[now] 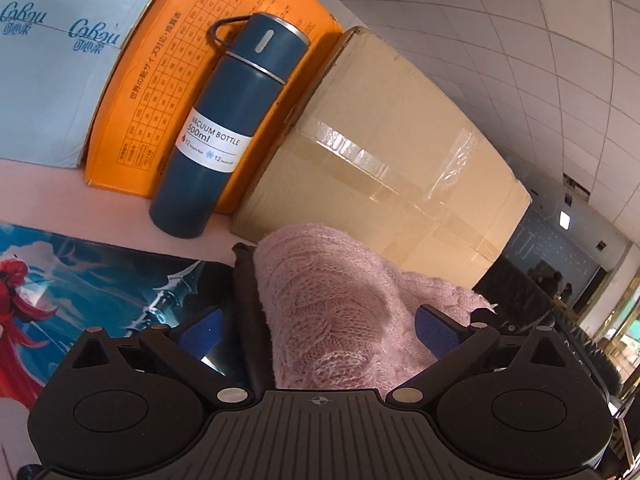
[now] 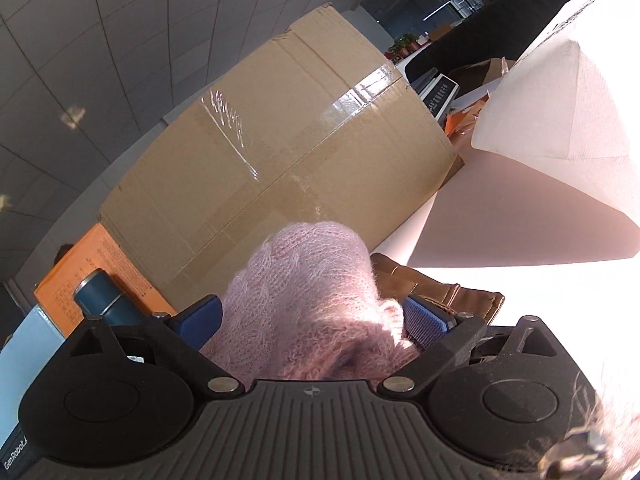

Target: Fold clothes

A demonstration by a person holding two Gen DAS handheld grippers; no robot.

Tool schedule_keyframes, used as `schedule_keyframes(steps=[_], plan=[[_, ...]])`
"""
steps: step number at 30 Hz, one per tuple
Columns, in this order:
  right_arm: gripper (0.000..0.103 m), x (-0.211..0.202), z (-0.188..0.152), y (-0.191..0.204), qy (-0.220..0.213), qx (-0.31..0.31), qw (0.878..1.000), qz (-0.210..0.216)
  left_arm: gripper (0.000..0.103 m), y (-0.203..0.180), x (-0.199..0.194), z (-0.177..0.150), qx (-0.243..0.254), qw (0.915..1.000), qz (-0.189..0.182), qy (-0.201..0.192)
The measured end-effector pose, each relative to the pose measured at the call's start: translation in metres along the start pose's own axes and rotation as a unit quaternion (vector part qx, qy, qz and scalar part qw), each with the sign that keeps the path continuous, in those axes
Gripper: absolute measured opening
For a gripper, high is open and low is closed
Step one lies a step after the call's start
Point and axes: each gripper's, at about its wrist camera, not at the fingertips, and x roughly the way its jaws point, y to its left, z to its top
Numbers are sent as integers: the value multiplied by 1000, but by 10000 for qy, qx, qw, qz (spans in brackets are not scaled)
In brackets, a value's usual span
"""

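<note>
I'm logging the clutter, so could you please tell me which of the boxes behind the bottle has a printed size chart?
The orange box, directly behind the bottle; the tape-sealed brown box is otherwise plain.

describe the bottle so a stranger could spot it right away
Find the big taped cardboard box at the table's back. Left of it an orange box leans; before that stands the vacuum bottle: dark blue, silver-banded, white 500ml label.

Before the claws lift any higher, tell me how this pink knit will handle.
The pink knit bunches and droops between the left claw, so it is probably floppy. Its open, fuzzy weave looks light and may snag on the ribbed blue pads of the right claw. Slipping seems unlikely.
</note>
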Motion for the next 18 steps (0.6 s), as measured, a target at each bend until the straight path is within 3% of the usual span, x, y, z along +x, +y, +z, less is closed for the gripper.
schedule_keyframes(steps=[1,2,3,5,8,13,18], plan=[[80,0,-4,5,20,-208,9997,-89,84,-1,6,-2,-42,10000,6,13],[67,1,-7,11,29,-431,9989,-181,64,-2,12,-4,-84,10000,13,27],[55,2,-10,17,23,-653,9976,-240,57,-3,18,-7,-126,9999,19,40],[44,-1,-12,21,3,-714,9974,-34,45,2,16,-9,-184,9997,-132,-45],[36,-12,-11,18,-149,-589,9972,431,38,8,5,-10,-277,9988,-339,-203],[35,-37,-17,28,-309,-882,9844,1493,37,7,-40,-8,-85,9979,-387,-510],[34,-53,-27,53,196,-775,9773,1961,37,31,-105,-11,158,9981,-138,-587]])
